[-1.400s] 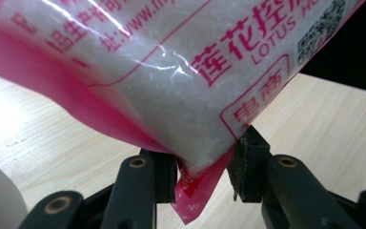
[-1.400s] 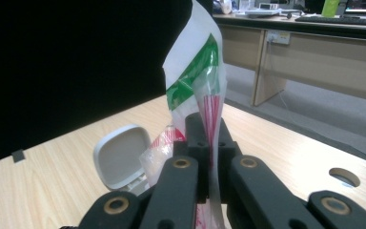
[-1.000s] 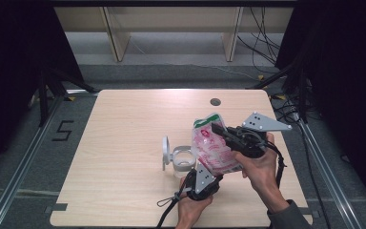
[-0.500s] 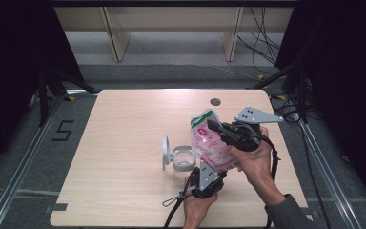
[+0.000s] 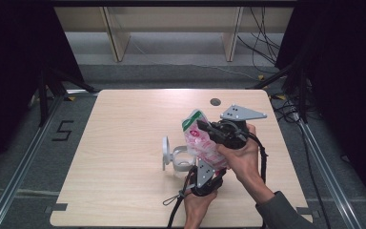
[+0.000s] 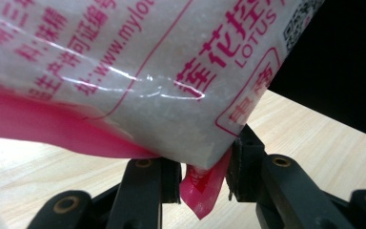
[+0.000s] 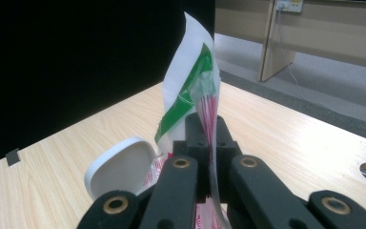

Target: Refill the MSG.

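high view: both claws on bag (image 5: 200, 143)

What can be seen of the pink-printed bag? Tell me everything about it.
The bag is a clear plastic pouch with pink print and a green-and-white top, packed with white grains. It is held tilted above the table, over the white container with its lid open. The right claw is shut on its upper edge below the green strip; the left claw grips a pink bottom corner.
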A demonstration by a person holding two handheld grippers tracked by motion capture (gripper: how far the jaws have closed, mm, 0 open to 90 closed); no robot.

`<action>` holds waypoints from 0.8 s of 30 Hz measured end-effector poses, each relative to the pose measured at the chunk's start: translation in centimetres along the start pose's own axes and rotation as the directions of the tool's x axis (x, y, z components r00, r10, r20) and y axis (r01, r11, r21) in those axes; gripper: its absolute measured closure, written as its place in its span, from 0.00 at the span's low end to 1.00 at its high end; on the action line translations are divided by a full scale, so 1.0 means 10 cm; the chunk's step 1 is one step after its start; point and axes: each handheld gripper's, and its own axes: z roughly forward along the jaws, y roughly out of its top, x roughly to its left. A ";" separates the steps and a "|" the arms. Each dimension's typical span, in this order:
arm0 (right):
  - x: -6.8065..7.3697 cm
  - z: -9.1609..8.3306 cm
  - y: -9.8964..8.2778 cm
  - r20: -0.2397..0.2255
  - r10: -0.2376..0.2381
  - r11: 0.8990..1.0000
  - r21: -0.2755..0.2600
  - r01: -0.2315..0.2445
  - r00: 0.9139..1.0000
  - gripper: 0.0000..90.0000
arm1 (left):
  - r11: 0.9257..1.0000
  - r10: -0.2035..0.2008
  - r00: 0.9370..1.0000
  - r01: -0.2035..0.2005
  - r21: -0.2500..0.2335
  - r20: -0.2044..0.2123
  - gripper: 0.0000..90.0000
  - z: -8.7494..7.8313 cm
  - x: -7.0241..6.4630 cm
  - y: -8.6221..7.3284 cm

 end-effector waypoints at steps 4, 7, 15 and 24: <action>0.04 0.05 0.00 0.006 0.008 1.000 0.016 -0.008 1.000 1.00 | 1.000 -0.008 1.000 0.008 0.005 0.007 0.77 0.00 0.02 0.00; 0.06 0.11 0.00 -0.002 -0.015 0.999 0.029 0.015 1.000 1.00 | 1.000 -0.025 1.000 0.025 -0.002 0.012 0.78 0.01 0.03 -0.01; 0.13 0.19 0.00 -0.010 -0.059 0.997 0.045 0.059 0.998 1.00 | 0.999 -0.026 0.999 0.027 -0.024 0.036 0.78 0.02 0.00 -0.02; 0.17 0.23 -0.03 -0.004 -0.049 0.997 0.055 0.049 0.999 1.00 | 1.000 0.000 0.999 0.000 -0.016 0.033 0.79 0.03 0.01 -0.03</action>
